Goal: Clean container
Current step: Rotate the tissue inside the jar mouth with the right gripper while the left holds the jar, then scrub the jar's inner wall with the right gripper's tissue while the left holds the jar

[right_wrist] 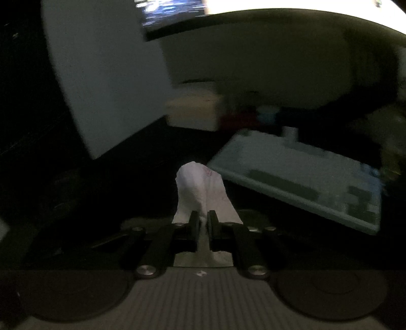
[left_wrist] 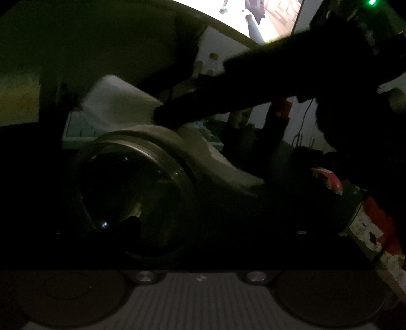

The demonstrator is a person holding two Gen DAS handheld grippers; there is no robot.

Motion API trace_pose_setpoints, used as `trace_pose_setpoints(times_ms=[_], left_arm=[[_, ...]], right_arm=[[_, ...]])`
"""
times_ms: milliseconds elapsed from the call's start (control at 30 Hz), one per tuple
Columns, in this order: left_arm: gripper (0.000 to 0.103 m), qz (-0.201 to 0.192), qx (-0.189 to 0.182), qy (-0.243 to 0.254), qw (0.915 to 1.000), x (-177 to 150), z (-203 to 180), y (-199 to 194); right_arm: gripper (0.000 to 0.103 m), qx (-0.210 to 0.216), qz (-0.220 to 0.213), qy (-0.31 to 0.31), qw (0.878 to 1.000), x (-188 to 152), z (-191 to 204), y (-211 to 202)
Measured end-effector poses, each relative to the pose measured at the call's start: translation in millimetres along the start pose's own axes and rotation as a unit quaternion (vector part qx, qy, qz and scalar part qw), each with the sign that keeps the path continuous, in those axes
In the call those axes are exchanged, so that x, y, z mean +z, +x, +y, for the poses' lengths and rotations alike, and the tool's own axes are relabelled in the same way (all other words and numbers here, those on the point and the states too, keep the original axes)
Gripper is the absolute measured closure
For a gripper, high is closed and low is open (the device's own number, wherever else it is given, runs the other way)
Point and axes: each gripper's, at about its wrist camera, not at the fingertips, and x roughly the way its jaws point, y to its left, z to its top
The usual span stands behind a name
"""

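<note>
The right tongs are pinching a white tissue over the dark desk, the jar is sitting between the left tongs, whose grip I cannot tell, and wiping looks unfinished.

You are working at what looks like an office or home desk, though the dim, blurred views make this hard to confirm. Ahead and to the right of your right tool a pale keyboard lies on the dark table. Above it a lit monitor glows.
</note>
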Motion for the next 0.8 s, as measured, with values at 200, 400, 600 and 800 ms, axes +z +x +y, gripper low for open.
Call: trace_pose_setpoints(times_ms=[200,400,600,800], left_arm=[[0.000,-0.005,0.004,-0.015,0.9999,1.6,9.1,-2.8],[0.000,-0.010,0.017,-0.019,0.9996,4.2,6.6,5.2],[0.000,-0.010,0.018,-0.020,0.9996,7.3,12.0,7.4],[0.000,-0.009,0.018,-0.019,0.9996,8.9,11.0,2.6]], right_arm=[[0.094,-0.008,-0.007,0.015,1.000,1.1,-5.4,2.3],[0.094,0.056,-0.004,-0.022,0.998,-2.9,32.8,-1.3],[0.094,0.052,0.001,-0.018,0.998,-1.4,31.2,-1.4],[0.094,0.007,-0.006,0.024,1.000,2.8,-6.1,3.3]])
